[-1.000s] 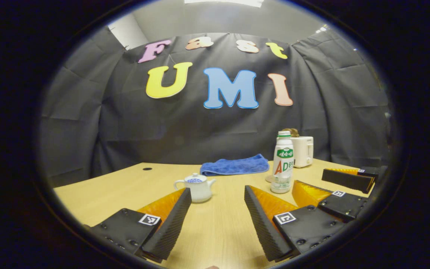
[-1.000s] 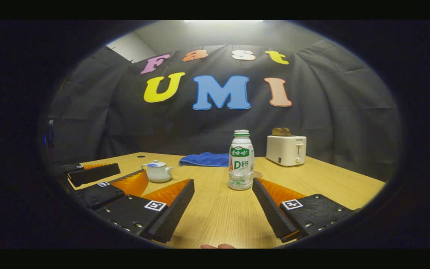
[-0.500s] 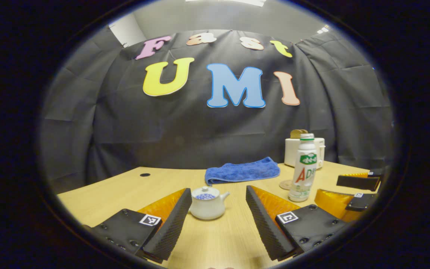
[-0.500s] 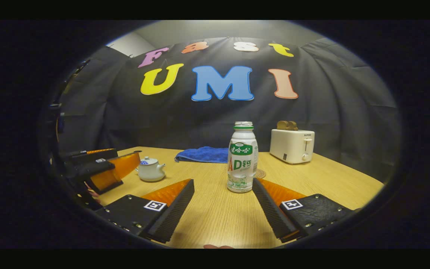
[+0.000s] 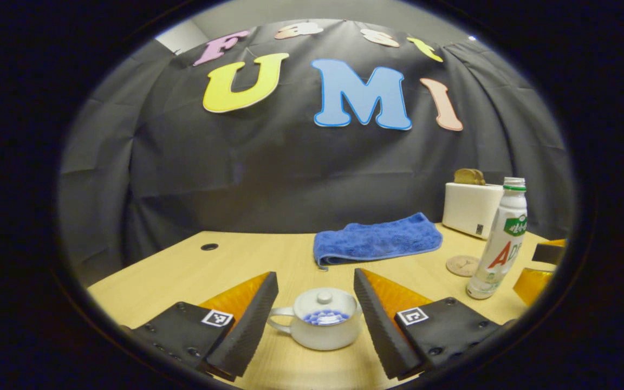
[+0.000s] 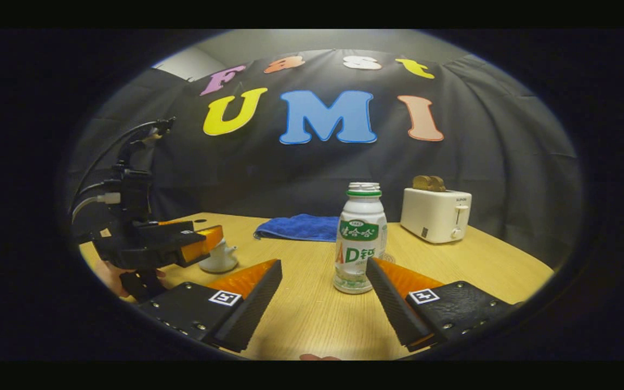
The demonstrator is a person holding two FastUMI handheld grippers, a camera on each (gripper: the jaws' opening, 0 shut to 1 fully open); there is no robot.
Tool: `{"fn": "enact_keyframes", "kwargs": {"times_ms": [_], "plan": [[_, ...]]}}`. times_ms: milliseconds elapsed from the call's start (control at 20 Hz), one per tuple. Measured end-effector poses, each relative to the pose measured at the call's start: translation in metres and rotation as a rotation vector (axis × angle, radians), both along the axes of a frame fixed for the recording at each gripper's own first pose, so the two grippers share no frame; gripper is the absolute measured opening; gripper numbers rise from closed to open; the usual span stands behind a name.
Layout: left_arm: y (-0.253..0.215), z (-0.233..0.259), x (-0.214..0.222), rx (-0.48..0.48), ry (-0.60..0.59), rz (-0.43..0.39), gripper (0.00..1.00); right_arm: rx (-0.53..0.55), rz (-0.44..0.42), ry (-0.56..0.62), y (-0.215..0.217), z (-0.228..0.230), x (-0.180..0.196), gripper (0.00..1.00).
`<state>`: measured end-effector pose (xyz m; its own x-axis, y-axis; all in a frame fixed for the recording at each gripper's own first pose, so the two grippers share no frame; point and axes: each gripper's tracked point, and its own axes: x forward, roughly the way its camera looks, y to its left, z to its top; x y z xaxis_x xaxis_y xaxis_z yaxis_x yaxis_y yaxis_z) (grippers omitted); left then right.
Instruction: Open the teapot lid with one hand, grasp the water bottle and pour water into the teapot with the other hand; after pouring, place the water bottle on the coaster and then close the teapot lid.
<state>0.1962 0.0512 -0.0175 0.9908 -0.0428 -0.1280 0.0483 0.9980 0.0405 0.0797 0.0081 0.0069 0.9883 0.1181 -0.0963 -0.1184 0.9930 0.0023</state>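
In the left gripper view we see our left gripper (image 5: 316,311) spread wide, its two fingers (image 5: 247,325) flanking the small white ceramic teapot (image 5: 317,327) with a blue pattern. The pot sits on the pale wooden table (image 5: 182,271) between the fingers — whether the pads touch its sides we cannot tell. Its round white lid (image 5: 321,303) with a small knob rests in place on the pot.

In the right gripper view our right gripper (image 6: 324,300) is likewise wide open and holds nothing. The white plastic water bottle (image 6: 359,238) with a green neck ring and a printed label stands upright on the table just ahead of the fingertips, close to the right-hand finger (image 6: 393,303), and appears not to touch it.

The round brown coaster (image 5: 462,265) lies on the table just beside the bottle — between it and the folded blue cloth (image 5: 377,238). A white toaster (image 6: 435,214) holding toast stands behind, near the wall.
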Motion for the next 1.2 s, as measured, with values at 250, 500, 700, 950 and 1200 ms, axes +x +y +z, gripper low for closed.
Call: {"fn": "enact_keyframes", "kwargs": {"times_ms": [250, 500, 700, 950, 1200], "plan": [[-0.007, -0.012, 0.013, 0.040, 0.033, -0.012, 0.69, 0.001, -0.019, 0.000, -0.008, 0.000, 0.005, 0.96], [-0.002, -0.012, 0.019, 0.007, 0.024, -0.011, 0.19, 0.004, -0.045, 0.027, -0.023, -0.011, 0.012, 0.96], [-0.001, 0.011, 0.009, 0.002, -0.027, -0.002, 0.19, -0.048, -0.064, 0.036, -0.036, -0.017, 0.025, 0.96], [0.005, 0.078, -0.029, -0.036, -0.157, -0.010, 0.19, -0.067, -0.086, 0.030, -0.044, -0.017, 0.047, 0.96], [0.033, 0.092, -0.083, -0.074, -0.197, 0.006, 0.19, -0.054, -0.087, 0.047, -0.049, -0.020, 0.069, 0.97]]}}
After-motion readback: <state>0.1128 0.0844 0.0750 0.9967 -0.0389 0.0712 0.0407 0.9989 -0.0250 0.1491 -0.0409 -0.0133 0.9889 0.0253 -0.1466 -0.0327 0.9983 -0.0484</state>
